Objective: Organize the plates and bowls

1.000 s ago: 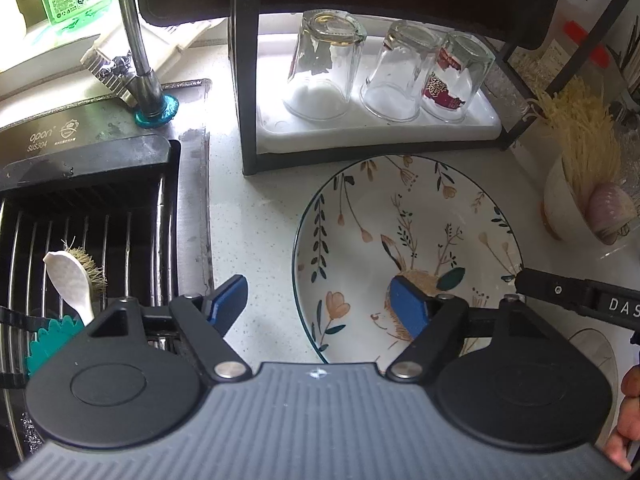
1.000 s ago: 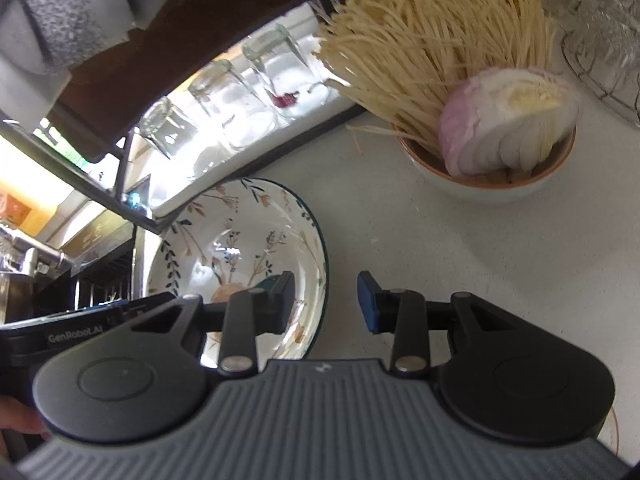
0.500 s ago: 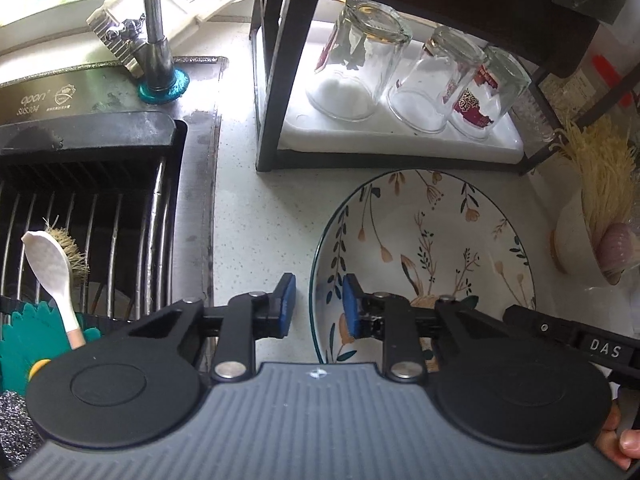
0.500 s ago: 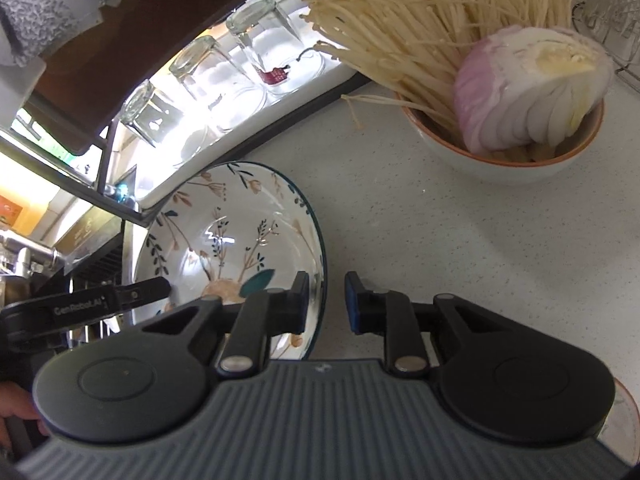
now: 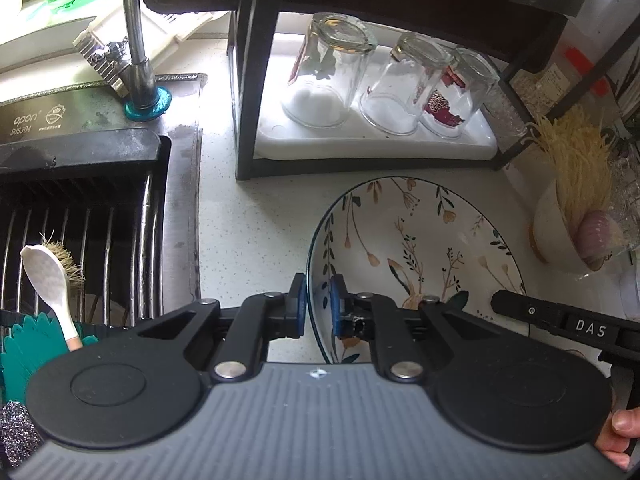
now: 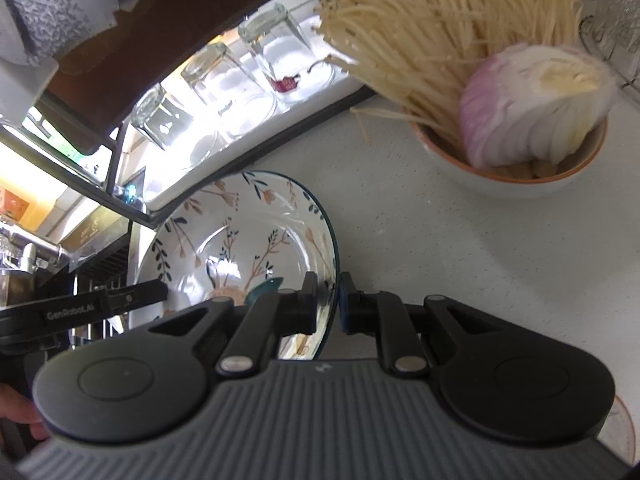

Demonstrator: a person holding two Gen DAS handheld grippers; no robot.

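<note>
Progress slight so far: floral plate (image 5: 420,248) not yet lifted, lying flat on the white counter (image 5: 248,220), just in front of the black rack's (image 5: 244,80) front edge and near the sink's (image 5: 184,200) right rim. Nothing stacked or put away in view. Bowl of noodles and onion (image 6: 512,176) standing farther right on the same counter, untouched (probably next in line). Upturned glasses (image 5: 332,76) on the rack's white tray, apart from the work.

Left gripper (image 5: 318,304) pitched steeply downward, jaws closing to a narrow gap on the plate's left rim, one pad outside the rim, the other inside. Right gripper (image 6: 328,300) angled down likewise, clamped narrowly on the plate's right rim, one finger (image 6: 308,292) inside the well, the other outside over the counter. Both tongs thus pinching opposite edges of one plate. Fingertips of a hand (image 5: 618,432) showing at the lower right of the left view, behind the other gripper's handle. Lift and placement all left to do.
</note>
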